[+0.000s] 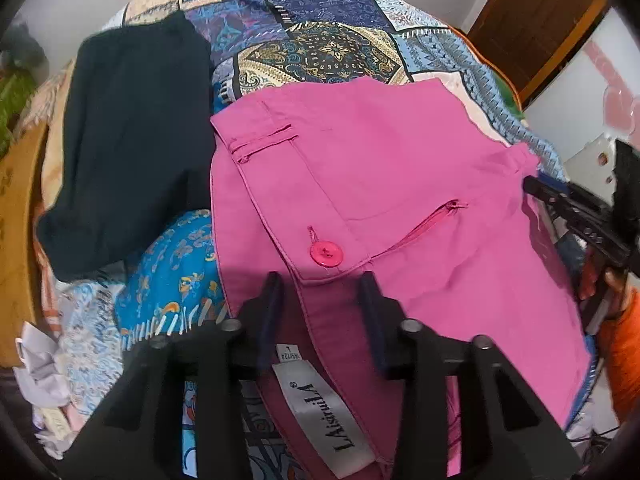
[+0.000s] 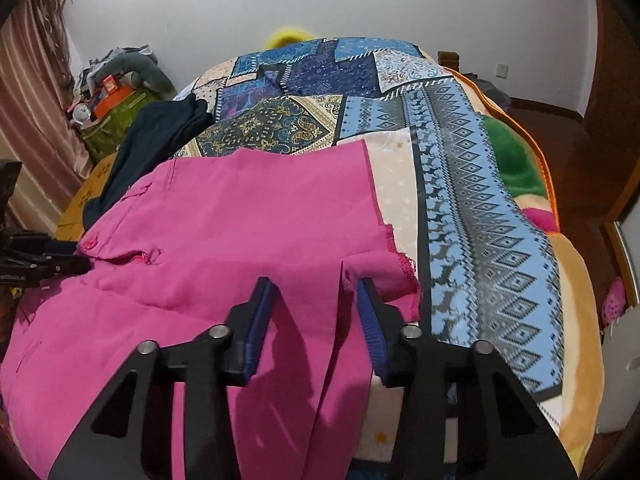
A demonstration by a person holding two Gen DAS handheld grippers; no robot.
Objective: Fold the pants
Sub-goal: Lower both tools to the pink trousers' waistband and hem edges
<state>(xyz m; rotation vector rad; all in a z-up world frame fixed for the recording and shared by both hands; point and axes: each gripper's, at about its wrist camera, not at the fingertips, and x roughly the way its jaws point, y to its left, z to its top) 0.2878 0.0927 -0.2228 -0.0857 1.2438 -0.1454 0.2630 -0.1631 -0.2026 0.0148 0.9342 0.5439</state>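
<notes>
a pair of bright pink cotton pants [image 2: 224,240] lies partly folded across a bed under a blue patchwork-print quilt [image 2: 472,200]. the left claw [image 1: 322,280] stands with its jaws apart over the waistband by the round pink button [image 1: 326,253] and the white brand label [image 1: 320,412], gripping nothing. the right claw [image 2: 316,284] is likewise spread wide over a pink leg fold near the frayed hem, cloth between its jaws but not pinched. a dark navy garment [image 1: 132,140] lies just beside the pants.
</notes>
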